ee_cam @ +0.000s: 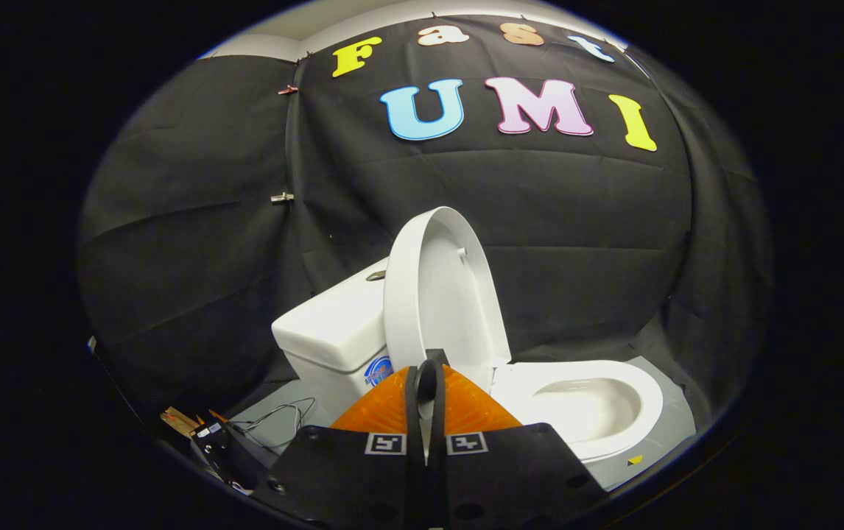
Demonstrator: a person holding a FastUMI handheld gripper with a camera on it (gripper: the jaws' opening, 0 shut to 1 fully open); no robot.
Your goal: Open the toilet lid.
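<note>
A white toilet stands on the floor ahead of me. Its lid (437,294) is raised upright, leaning back against the tank (333,335), and its inner face is turned toward the bowl. The seat and bowl (591,405) lie uncovered to the right, beyond my fingers. My gripper (428,390) is shut, the two fingers pressed together with nothing between them. The fingertips sit low in front of the lid's lower edge, apart from it as far as I can tell.
Black cloth walls close in behind and on both sides of the toilet. A grey floor mat (676,419) lies under the bowl. Some loose cables and small hardware (223,438) lie on the floor left of the tank.
</note>
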